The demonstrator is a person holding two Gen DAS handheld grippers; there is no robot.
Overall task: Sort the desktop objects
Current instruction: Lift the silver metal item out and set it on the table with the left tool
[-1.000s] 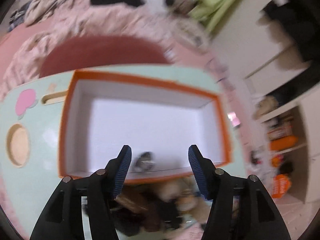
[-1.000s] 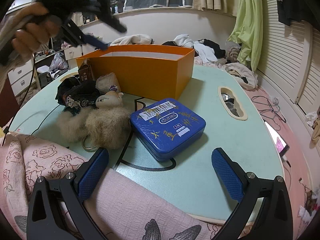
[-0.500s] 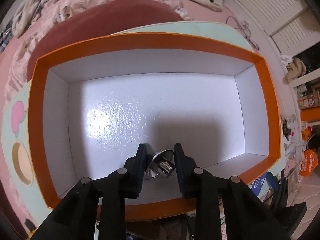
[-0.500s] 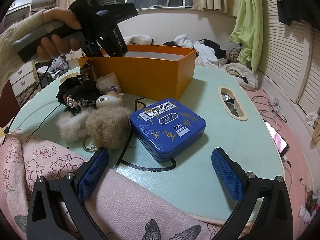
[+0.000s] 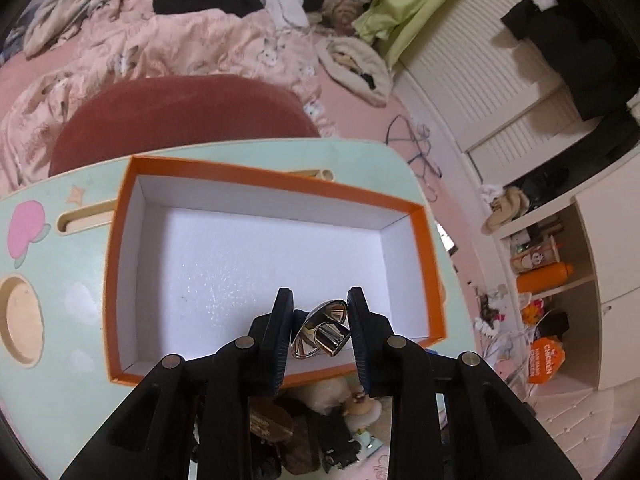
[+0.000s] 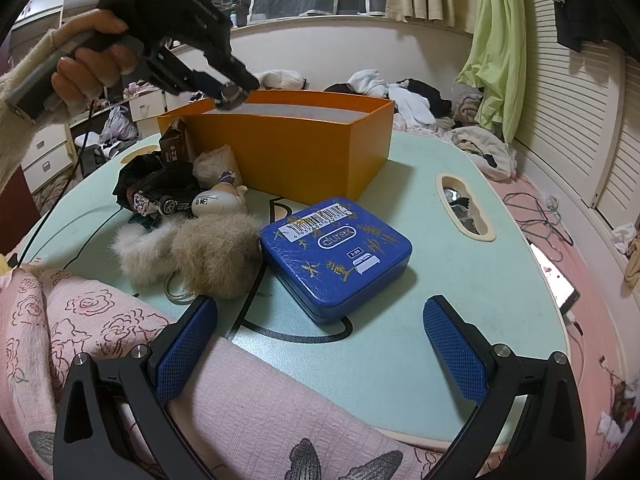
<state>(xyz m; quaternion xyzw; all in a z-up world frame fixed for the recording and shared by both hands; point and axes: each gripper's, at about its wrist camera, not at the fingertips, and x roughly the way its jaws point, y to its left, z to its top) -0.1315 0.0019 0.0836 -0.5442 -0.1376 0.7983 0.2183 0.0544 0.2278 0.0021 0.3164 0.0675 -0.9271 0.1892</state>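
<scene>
My left tongs (image 5: 320, 316) are clamped on a shiny metal piece (image 5: 322, 334), above the orange box's (image 5: 272, 178) near edge. My right tongs (image 6: 320, 344) stand wide apart, empty.

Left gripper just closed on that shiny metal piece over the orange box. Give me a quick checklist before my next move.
1. Left gripper shut on the shiny metal piece: ok, pinched between both pads.
2. Piece clear of the orange box: ok, the right wrist view shows it held above the rim.
3. Grip security: cannot tell; the piece sits tilted between the pads.
4. Box floor free: ok, nothing else shows inside it.
5. Right gripper free: ok, open and empty, short of the blue tin.
6. Items left on the table: not ok; blue tin, furry toy and toy car remain unsorted.
</scene>
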